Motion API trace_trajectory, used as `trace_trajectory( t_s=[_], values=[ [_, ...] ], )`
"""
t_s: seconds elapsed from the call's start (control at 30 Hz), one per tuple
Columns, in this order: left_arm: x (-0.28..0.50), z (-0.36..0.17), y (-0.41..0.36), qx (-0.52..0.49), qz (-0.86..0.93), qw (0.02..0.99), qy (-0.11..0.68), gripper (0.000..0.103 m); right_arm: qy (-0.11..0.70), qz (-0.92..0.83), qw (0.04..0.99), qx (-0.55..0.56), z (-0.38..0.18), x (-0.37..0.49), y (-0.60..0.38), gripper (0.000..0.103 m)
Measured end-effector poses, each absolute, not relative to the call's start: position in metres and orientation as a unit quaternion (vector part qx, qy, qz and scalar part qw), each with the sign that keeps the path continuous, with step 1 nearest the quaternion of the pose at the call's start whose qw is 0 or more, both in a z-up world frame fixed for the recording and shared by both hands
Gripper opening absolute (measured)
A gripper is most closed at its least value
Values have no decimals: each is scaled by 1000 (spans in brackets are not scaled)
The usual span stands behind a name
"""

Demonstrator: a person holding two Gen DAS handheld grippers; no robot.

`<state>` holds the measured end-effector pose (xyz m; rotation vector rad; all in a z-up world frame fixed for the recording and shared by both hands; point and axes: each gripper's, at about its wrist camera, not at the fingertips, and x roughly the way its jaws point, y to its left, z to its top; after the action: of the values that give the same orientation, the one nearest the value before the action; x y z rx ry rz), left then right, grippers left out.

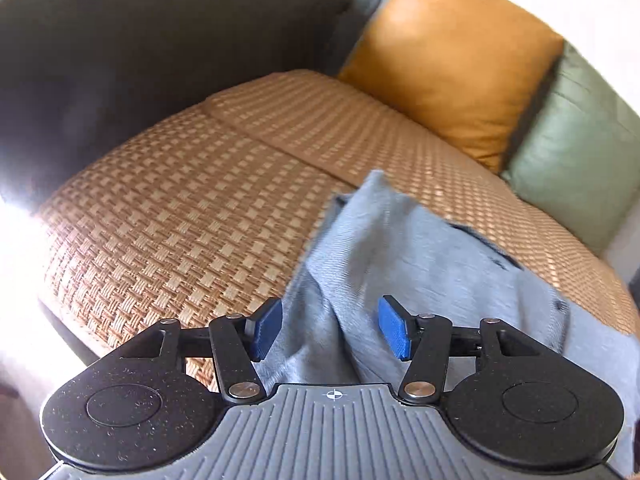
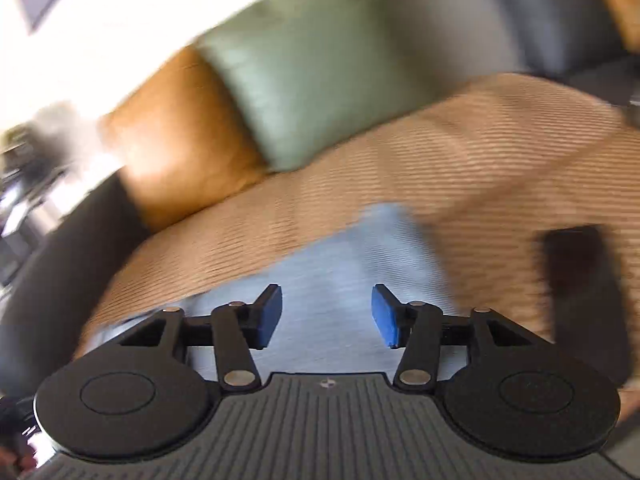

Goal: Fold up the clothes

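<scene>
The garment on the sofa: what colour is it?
Light blue garment, clearest in the left wrist view.

- Garment (image 1: 404, 264): pale blue-grey.
- Mat (image 1: 192, 216): tan, woven check pattern.
- Cushions: one mustard (image 1: 452, 56), one sage green (image 1: 576, 148).
- Sofa (image 1: 120, 40): dark grey.
- Tool pads (image 1: 267, 330): blue.

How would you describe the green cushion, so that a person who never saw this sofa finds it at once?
Start from the sofa seat covered with the woven straw mat. Two cushions lean against the backrest behind the crumpled light blue garment. The green cushion is the pale sage one, farther from the dark rounded armrest; its neighbour, the mustard orange cushion, stands between it and that armrest.
</scene>
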<state>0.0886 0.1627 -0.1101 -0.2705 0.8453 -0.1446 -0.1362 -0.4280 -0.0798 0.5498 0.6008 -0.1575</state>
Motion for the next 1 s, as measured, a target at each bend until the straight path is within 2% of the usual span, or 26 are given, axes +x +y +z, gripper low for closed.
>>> trace_trajectory(
  t_s=[0.1,0.13,0.17,0.27,0.33,0.37,0.5,0.6,0.63,0.67,0.7,0.73,0.77,0.83,0.87,0.9,1.0],
  values=[
    [90,-117,159,-125,-56,901,411,73,302,-109,903,284,-98,-138,-439,59],
    [91,-119,158,-127,-60,898,418,66,306,-112,899,293,-105,-138,-440,59],
    [92,-121,155,-123,-59,895,425,37,310,-116,894,301,-111,-138,-442,59],
    [84,-121,151,-105,-72,898,421,16,321,-107,884,321,-126,-136,-439,52],
    [83,-116,150,-94,-77,903,413,13,328,-89,880,331,-132,-136,-438,18],
    [81,-114,152,-95,-77,904,409,12,327,-84,879,336,-132,-135,-439,8],
    [78,-114,155,-76,-79,906,409,11,314,-90,888,325,-119,-144,-436,8],
    [75,-126,147,-45,-76,908,411,11,341,-105,882,308,-131,-142,-440,8],
    [72,-127,145,-33,-75,910,406,12,344,-104,882,305,-136,-141,-441,8],
    [71,-127,143,-25,-76,911,404,20,342,-103,883,305,-136,-141,-441,9],
    [70,-123,146,-29,-73,911,404,24,341,-98,883,308,-135,-141,-442,13],
    [69,-120,149,-33,-70,912,404,37,340,-92,882,313,-133,-141,-443,16],
    [68,-117,151,-37,-67,912,404,56,331,-88,883,320,-130,-145,-444,21],
    [64,-102,159,-53,-60,917,390,55,303,-83,887,337,-119,-156,-449,36],
    [61,-93,160,-54,-67,919,384,52,295,-81,885,350,-115,-161,-453,51],
    [56,-84,157,-51,-82,921,378,51,290,-78,882,363,-113,-166,-457,56],
    [47,-64,136,-43,-155,915,371,51,313,-57,868,382,-115,-169,-466,56]
  ],
)
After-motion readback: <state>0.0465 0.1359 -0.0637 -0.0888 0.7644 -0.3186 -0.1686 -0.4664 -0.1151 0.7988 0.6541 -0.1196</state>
